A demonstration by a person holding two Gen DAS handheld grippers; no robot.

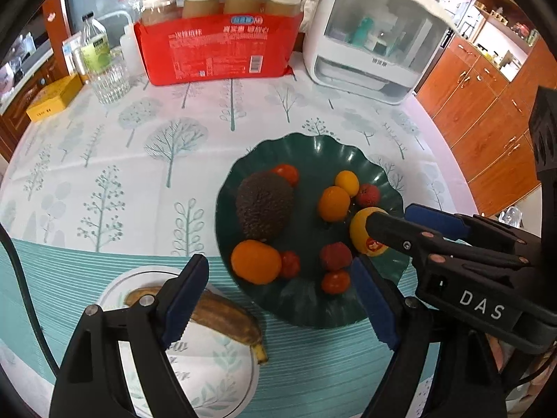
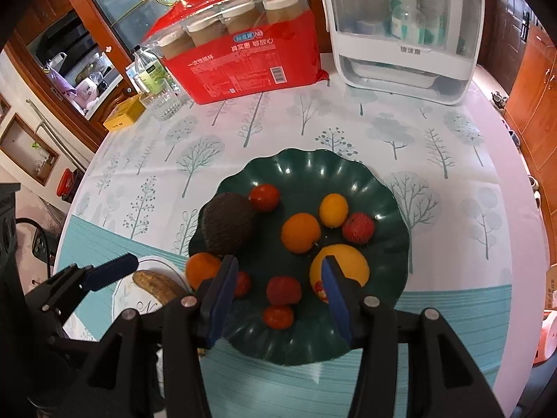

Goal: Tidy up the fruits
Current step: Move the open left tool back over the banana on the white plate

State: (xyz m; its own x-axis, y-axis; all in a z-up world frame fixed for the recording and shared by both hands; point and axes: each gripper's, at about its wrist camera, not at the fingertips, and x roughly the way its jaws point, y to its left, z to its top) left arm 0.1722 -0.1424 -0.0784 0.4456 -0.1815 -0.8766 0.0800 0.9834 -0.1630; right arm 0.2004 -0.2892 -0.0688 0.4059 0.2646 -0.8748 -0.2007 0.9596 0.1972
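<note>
A dark green scalloped plate [image 1: 313, 149] [image 2: 303, 163] holds an avocado [image 1: 263, 205] [image 2: 228, 224], small oranges [image 2: 301, 232], cherry tomatoes [image 2: 264, 196], lychees [image 2: 358, 228] and a yellow fruit with a sticker [image 1: 362, 233] [image 2: 348, 261]. A browned banana [image 1: 226, 317] [image 2: 156, 284] lies on a white plate [image 1: 216, 376] to the left. My left gripper [image 1: 282, 299] hangs open above the gap between both plates, nothing between its fingers. My right gripper [image 2: 278, 299] [image 1: 393, 216] is open over the green plate's near side, one fingertip beside the yellow fruit.
At the back of the table stand a red pack of cups [image 1: 219, 41], a white appliance [image 1: 372, 45], a glass [image 1: 109, 80], a bottle [image 1: 94, 41] and a yellow box [image 1: 52, 99]. Wooden cabinets [image 1: 487, 104] lie past the right edge.
</note>
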